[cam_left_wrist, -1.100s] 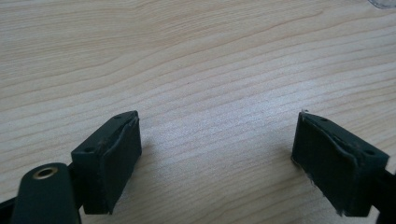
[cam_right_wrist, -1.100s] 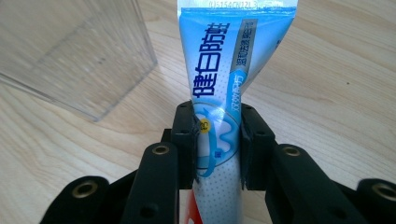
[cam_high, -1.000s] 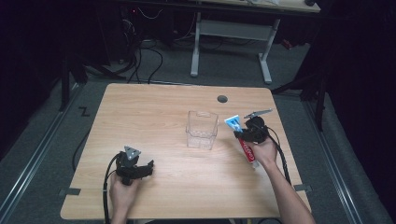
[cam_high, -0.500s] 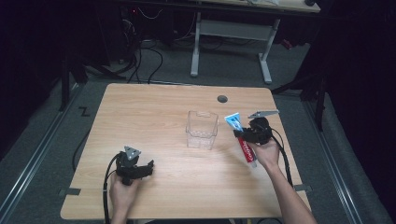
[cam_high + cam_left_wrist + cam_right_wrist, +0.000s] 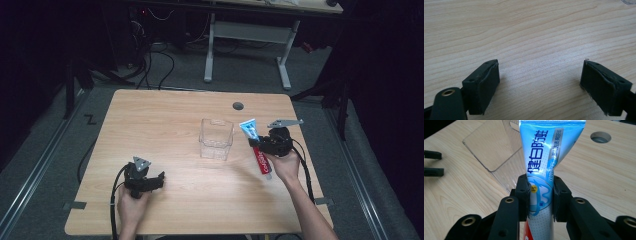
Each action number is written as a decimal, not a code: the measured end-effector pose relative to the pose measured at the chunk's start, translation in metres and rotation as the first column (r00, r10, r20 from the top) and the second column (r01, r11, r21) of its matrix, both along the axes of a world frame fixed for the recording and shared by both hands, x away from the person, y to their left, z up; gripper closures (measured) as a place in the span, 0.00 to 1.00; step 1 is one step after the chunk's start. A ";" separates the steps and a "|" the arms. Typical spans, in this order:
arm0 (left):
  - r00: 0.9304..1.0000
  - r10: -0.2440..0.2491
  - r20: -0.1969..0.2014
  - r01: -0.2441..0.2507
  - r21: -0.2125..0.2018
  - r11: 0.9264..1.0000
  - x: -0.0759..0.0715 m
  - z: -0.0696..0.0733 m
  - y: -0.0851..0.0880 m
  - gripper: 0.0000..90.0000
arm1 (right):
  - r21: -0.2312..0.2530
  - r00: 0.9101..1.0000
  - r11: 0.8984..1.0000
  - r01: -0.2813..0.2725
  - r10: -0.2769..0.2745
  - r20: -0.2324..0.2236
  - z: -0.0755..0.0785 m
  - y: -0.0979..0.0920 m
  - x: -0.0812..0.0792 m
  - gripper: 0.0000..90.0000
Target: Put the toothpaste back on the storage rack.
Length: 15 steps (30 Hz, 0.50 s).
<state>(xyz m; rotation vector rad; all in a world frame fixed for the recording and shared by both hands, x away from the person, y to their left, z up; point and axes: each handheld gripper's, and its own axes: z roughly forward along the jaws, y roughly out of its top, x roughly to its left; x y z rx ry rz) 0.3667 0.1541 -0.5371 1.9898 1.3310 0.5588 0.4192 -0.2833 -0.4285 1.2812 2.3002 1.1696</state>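
High view: the wooden counter [image 5: 165, 125] carries a clear plastic container [image 5: 216, 139] near its middle, standing upright and open at the top. The right tool [image 5: 256, 141] sits just right of the container, held in the person's right hand [image 5: 285, 165]. It grips a toothpaste tube [image 5: 256, 146] across its middle. The tube's flat blue crimped end points up and toward the container; its red end with the cap points down toward the person. The tube is lifted off the counter and does not touch the container. The left tool [image 5: 159, 177] rests low at the counter's near left part, in the left hand [image 5: 131, 205], well apart from the container and the tube. A round cable hole [image 5: 238, 105] lies near the far edge.

Left gripper view: the left tool [image 5: 540, 82] stands wide, jaws far apart, nothing between them. Bare wood grain beneath; pads close over the counter surface.

Right gripper view: the right tool [image 5: 540, 195] is clamped narrow on the toothpaste tube [image 5: 549, 152], both pads pressing the tube's sides. The blue crimped end rises away from the jaws; a strip of red shows at the bottom. The clear container [image 5: 496, 150] lies beyond on the left, the cable hole [image 5: 600, 137] at the upper right.
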 end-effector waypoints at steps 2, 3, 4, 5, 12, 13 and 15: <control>1.000 0.000 0.000 0.000 0.000 1.000 0.000 0.000 0.000 0.18 | 0.005 1.000 1.000 -0.003 0.003 0.004 0.001 0.000 -0.001 0.79; 1.000 0.000 0.000 0.000 0.000 1.000 0.000 0.000 0.000 0.18 | 0.013 1.000 1.000 -0.007 0.007 0.009 0.002 0.001 -0.002 0.79; 1.000 0.000 0.000 0.000 0.000 1.000 0.000 0.000 0.000 0.18 | 0.015 1.000 1.000 -0.010 0.010 0.013 0.003 0.002 -0.002 0.79; 1.000 0.000 0.000 0.000 0.000 1.000 0.000 0.000 0.000 0.18 | 0.016 1.000 1.000 -0.012 0.011 0.018 0.004 0.003 -0.002 0.79; 1.000 0.000 0.000 0.000 0.000 1.000 0.000 0.000 0.000 0.18 | 0.029 0.999 0.999 -0.034 0.033 0.044 0.010 0.008 -0.006 0.79; 1.000 0.000 0.000 0.000 0.000 1.000 0.000 0.000 0.000 0.18 | 0.032 0.998 0.999 -0.035 0.033 0.044 0.011 0.009 -0.007 0.79; 1.000 0.000 0.000 0.000 0.000 1.000 0.000 0.000 0.000 0.18 | 0.037 0.998 0.998 -0.042 0.040 0.050 0.012 0.010 -0.007 0.79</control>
